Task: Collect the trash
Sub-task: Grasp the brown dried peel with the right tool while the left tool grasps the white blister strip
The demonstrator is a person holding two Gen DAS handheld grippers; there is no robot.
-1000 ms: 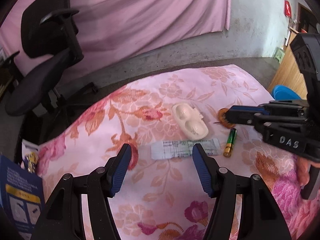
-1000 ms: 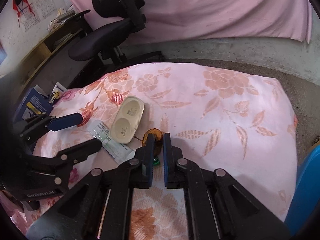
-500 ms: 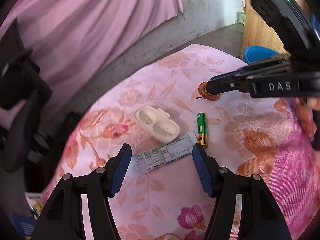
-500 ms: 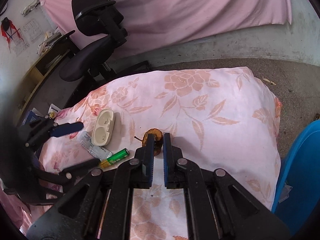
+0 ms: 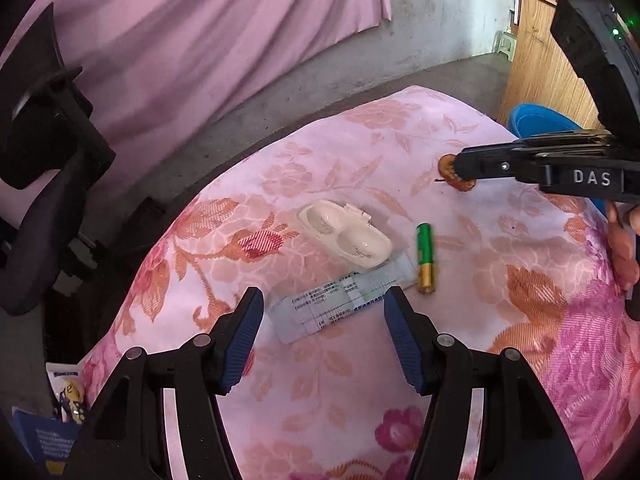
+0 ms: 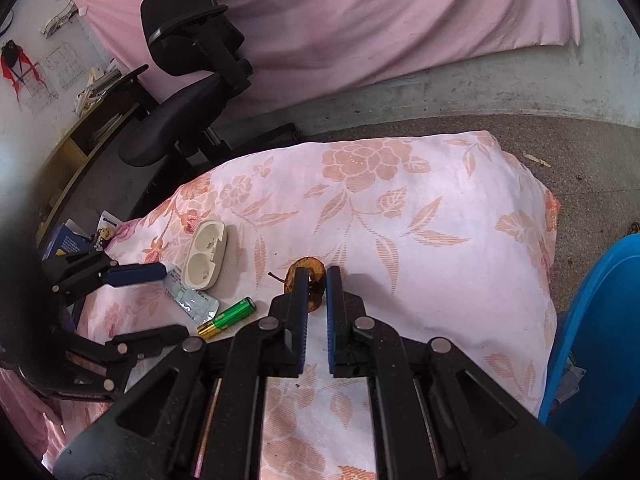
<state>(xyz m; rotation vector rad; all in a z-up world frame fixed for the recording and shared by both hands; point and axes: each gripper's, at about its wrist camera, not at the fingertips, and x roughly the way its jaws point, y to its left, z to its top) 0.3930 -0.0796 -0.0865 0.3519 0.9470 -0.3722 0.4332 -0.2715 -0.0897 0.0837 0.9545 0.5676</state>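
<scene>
Right tongs (image 6: 317, 276) carried fruit slice (image 6: 308, 270) toward bin (image 6: 600, 320).

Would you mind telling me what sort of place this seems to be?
Probably a lived-in room at home that doubles as a work corner: a flowered bedsheet covers the surface, a black office chair stands beside it, and a pink curtain hangs along a worn concrete wall.

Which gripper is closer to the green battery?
Left. The left gripper hovers open over the paper slip right beside the green battery. The right gripper sits farther off, closed on the brown ring.
</scene>
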